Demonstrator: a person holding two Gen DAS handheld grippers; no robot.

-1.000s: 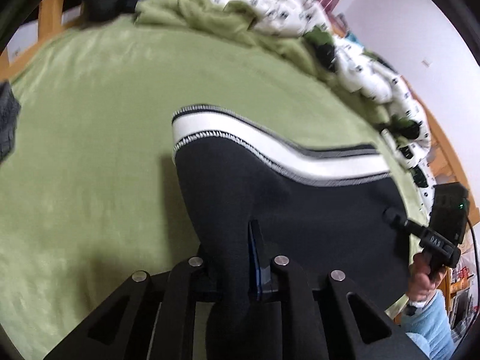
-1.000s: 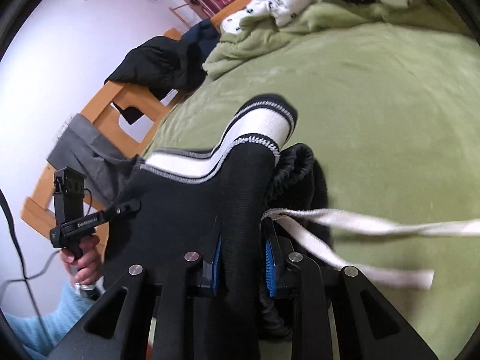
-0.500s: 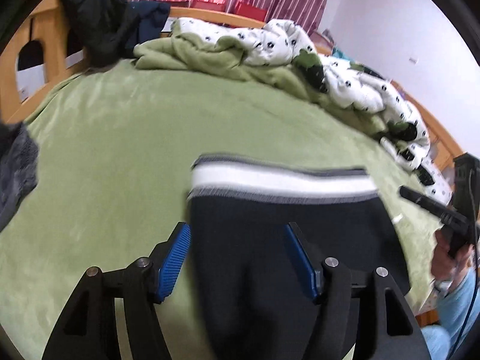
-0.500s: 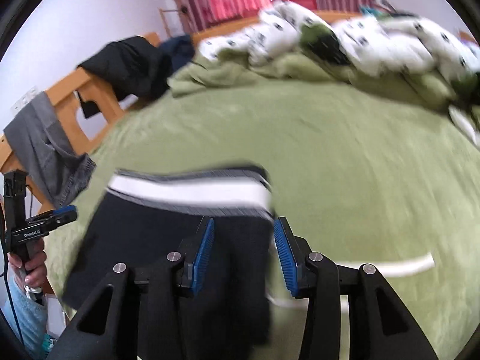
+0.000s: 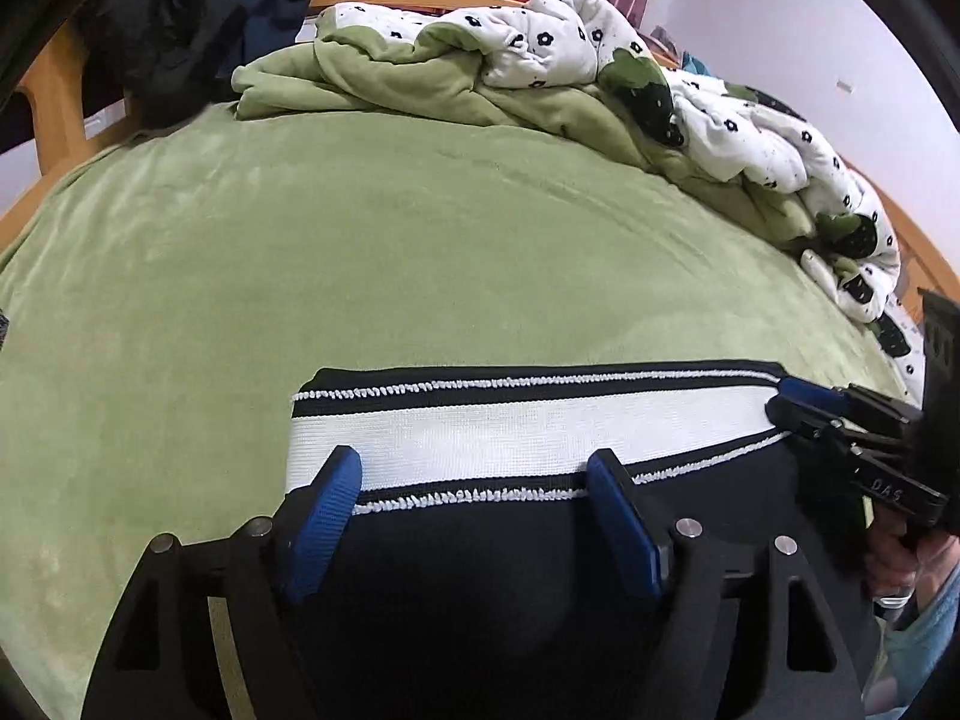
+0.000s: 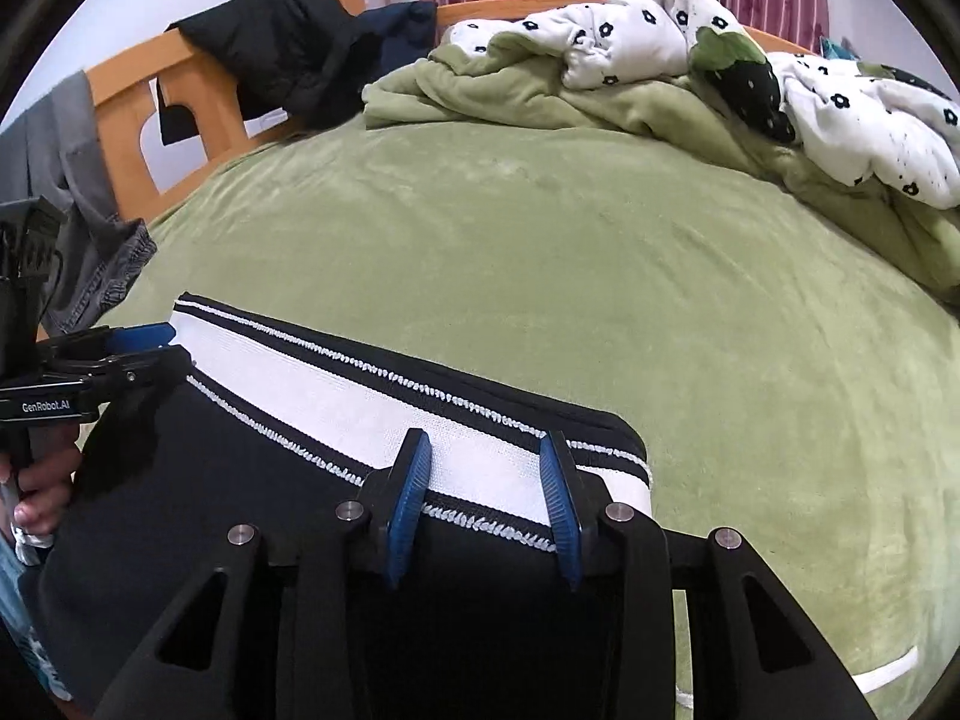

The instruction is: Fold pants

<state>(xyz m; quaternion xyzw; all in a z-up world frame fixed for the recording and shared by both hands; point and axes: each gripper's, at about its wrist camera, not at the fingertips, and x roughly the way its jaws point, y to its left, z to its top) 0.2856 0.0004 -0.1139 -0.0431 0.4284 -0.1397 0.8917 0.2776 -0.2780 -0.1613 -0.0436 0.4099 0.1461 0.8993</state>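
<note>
The black pants (image 5: 480, 570) lie folded flat on the green bed cover (image 5: 360, 252), with a white band edged in black and white stitching (image 5: 510, 429) along the far edge. My left gripper (image 5: 474, 474) is open over the band's left part, blue pads apart, holding nothing. My right gripper (image 6: 486, 468) is open over the band's right end (image 6: 600, 480). Each gripper shows in the other's view: the right gripper (image 5: 798, 402) at the band's right end, the left gripper (image 6: 144, 342) at its left end. A white drawstring (image 6: 888, 672) lies at the lower right.
A rumpled green blanket and a white flowered quilt (image 5: 600, 78) are heaped along the far side of the bed. Dark clothes (image 6: 288, 60) and a grey garment (image 6: 78, 210) hang on the wooden bed frame (image 6: 132, 120) at the left.
Both grippers let go of the pants and opened. The pants, held up a second ago, now lie flat on the bed.
</note>
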